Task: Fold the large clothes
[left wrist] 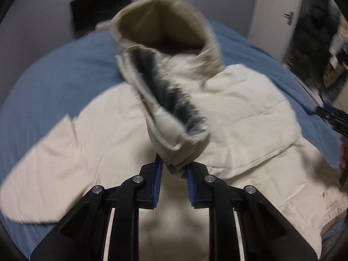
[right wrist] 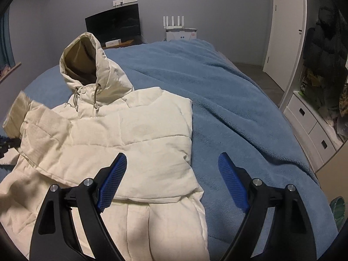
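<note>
A cream puffer jacket lies spread on the blue bed, its hood standing up toward the dark monitor by the wall. The left tool is clamped on a cream sleeve cuff, lifted above the jacket's body. The right tool hangs wide and empty over the jacket's edge nearest the white wardrobe.
</note>
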Available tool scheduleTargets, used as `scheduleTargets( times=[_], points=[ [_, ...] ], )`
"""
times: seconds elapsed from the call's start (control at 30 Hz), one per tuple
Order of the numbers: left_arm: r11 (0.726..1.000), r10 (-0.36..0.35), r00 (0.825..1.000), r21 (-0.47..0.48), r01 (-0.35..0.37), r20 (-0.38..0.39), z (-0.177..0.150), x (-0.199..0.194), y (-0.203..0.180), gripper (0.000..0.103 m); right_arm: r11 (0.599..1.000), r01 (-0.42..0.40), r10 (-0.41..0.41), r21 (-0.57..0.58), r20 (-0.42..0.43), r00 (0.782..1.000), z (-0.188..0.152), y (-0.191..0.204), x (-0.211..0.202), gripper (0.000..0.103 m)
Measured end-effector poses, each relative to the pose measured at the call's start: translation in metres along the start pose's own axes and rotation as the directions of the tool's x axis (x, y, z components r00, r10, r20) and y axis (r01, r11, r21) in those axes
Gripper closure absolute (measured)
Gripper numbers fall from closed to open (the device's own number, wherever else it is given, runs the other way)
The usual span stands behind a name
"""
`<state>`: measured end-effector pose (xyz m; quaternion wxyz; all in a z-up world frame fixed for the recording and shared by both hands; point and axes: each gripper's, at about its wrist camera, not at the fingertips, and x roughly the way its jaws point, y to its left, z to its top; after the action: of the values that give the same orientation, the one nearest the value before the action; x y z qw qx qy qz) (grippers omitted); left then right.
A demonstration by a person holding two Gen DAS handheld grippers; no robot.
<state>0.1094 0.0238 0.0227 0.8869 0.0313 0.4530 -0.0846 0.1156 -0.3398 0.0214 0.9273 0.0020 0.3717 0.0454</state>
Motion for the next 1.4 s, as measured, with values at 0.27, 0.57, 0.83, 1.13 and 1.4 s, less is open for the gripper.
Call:
scheduleTargets(
  times=[0.27,0.57,0.83,1.13,1.4],
  points=[
    [0.996,-0.008,0.990,-0.089,-0.005,-0.142,-0.027,0.049,0.020,0.080,1.000,-0.023,0.023,-0.003,-0.042,0.999,-0.009,0.003,0.010,0.021],
    [0.974,0.107,0.994,-0.198,-0.110,-0.026,-0.028,0.013,0.051,0.021,0.997,-0.070,0.072,0.018,-0.085,0.994,-0.015,0.009,0.021,0.021],
    [0.998,0.009,0.997,-0.057,-0.013,-0.080,-0.025,0.044,0.023,0.028,0.992,-0.123,0.118,-0.027,-0.145,0.982,-0.017,0.040,0.063,0.021],
    [0.998,0.058,0.987,-0.005,-0.060,-0.150,-0.040,0.082,0.022,0.026,0.995,-0.100,0.091,-0.025,-0.258,0.962,-0.040,0.041,0.108,0.020],
    [0.998,0.055,0.994,-0.011,-0.057,-0.095,-0.036,0.072,0.021,0.022,0.993,-0.112,0.099,-0.033,-0.259,0.961,-0.043,0.042,0.111,0.007]
  ],
)
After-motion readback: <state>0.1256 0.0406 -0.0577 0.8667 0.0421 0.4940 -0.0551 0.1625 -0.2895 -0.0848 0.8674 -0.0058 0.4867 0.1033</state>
